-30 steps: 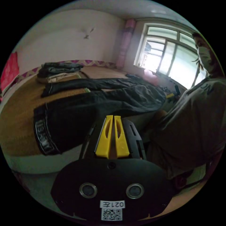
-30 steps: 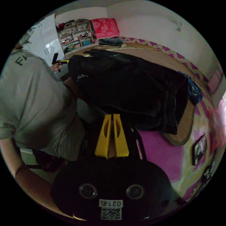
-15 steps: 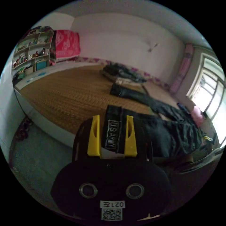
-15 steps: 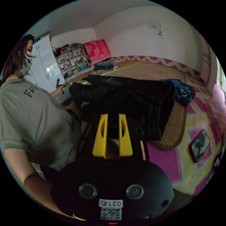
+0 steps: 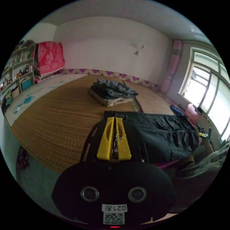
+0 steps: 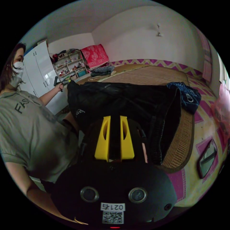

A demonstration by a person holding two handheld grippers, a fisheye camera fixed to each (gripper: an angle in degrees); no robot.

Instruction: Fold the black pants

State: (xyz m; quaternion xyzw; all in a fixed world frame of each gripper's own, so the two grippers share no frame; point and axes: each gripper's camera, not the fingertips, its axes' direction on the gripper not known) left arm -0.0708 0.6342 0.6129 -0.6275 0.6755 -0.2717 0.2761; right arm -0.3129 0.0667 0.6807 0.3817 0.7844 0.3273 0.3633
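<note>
Where the left gripper (image 5: 114, 136) stood with its jaws apart around the waistband half a second ago, in the left gripper view they are now drawn together, with a sliver of black cloth and its white lettering pinched between them. Clamp on the pants (image 5: 165, 134) looks made. The pants lie folded lengthwise on the mat (image 5: 60, 119), running away toward the window side, and the band end has come up off the mat with the gripper. A stack of folded clothes (image 5: 112, 92) sits well behind.

In the right gripper view, the right gripper (image 6: 114, 137) has its jaws a little apart, much as half a second ago; dark cloth shows in the gap, but whether both jaws press on it I cannot tell. The pants (image 6: 124, 100) spread across the mat's near edge, their far end raised by the left gripper (image 6: 62, 82) in the person's hand (image 6: 58, 87). A blue garment (image 6: 188, 95) lies just beside the pants.

Judgement: with one end gripped, the next fold can begin once the right side is secured.
</note>
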